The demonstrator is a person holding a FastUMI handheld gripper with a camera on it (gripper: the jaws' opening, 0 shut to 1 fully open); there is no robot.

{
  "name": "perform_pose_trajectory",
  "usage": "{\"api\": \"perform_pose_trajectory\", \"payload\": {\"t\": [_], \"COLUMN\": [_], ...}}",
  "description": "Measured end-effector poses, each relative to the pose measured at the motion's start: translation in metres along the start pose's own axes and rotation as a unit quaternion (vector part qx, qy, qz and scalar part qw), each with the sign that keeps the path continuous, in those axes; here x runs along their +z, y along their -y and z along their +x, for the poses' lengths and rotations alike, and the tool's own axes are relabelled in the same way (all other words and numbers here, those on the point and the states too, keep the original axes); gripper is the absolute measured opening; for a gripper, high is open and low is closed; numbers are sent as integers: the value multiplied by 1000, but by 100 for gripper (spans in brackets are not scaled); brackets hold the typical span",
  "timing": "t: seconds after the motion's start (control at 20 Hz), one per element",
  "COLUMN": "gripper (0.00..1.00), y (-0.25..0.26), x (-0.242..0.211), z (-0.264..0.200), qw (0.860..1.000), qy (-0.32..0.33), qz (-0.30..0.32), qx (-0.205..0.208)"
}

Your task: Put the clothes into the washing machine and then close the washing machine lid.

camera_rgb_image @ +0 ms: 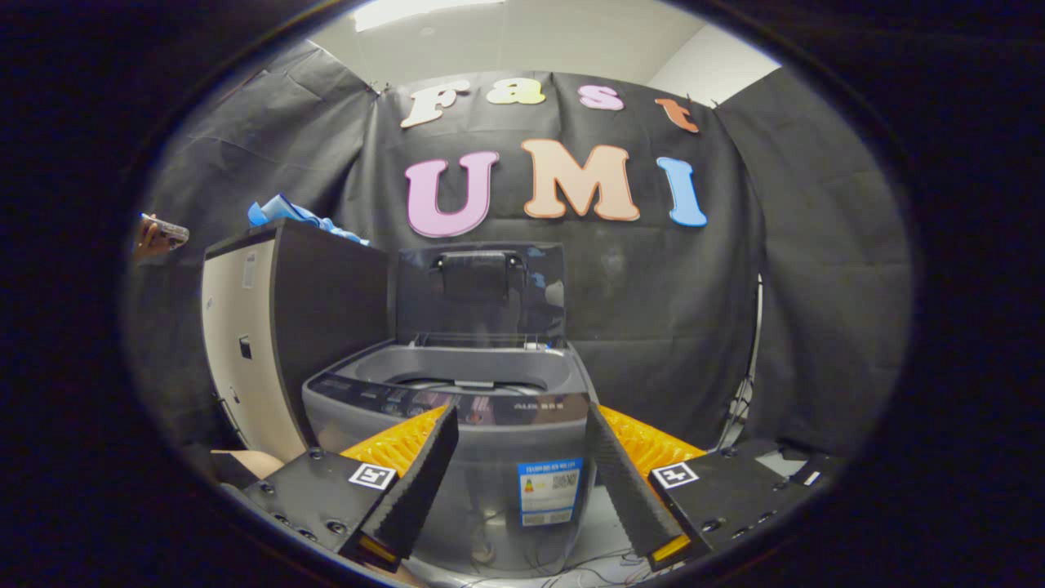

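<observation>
One gripper [520, 469] is seen at the bottom of the gripper view, with its two fingers [416, 482] spread wide apart and nothing held between them. Two square markers are carried on the finger mounts, one on each side.

One washing machine [457, 457] is seen straight ahead, a grey top-loader standing on the floor. Its front face is framed by the gap between the fingers, and its top rim lies just beyond the fingertips. One lid [482, 294] is raised upright at the back of the machine, so the drum opening [465, 382] is left uncovered. One label [549, 492] is stuck on the lower front of the machine, between the fingers. A dark control strip [441, 402] is run along the front edge of the top.

One cabinet [286, 327], pale on its front and dark on its side, is set just to the left of the machine and stands taller than it. One bundle of blue clothes [298, 214] is laid on top of this cabinet, well above and to the left of the open drum. Whether the bundle is made up of one garment or several cannot be told.

One hand [151, 237] holding a small object is seen at the far left, beyond the cabinet.
</observation>
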State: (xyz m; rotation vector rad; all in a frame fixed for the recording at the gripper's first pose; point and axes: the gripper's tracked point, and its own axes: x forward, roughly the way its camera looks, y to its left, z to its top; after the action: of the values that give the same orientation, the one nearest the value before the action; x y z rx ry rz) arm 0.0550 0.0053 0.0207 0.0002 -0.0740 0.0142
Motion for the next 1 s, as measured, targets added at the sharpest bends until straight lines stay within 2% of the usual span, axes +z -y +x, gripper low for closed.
{"api": "perform_pose_trajectory", "payload": {"t": [0.15, 0.3, 0.6, 1.0], "gripper": [98, 98, 98, 98], "y": [2, 1, 7, 2], "x": [16, 24, 4, 5], "z": [7, -5, -43, -51], "qw": [1000, 1000, 999, 999], "qy": [10, 11, -27, -34], "qz": [-1, -2, -3, -2], "qx": [-5, -6, -21, -16]}}
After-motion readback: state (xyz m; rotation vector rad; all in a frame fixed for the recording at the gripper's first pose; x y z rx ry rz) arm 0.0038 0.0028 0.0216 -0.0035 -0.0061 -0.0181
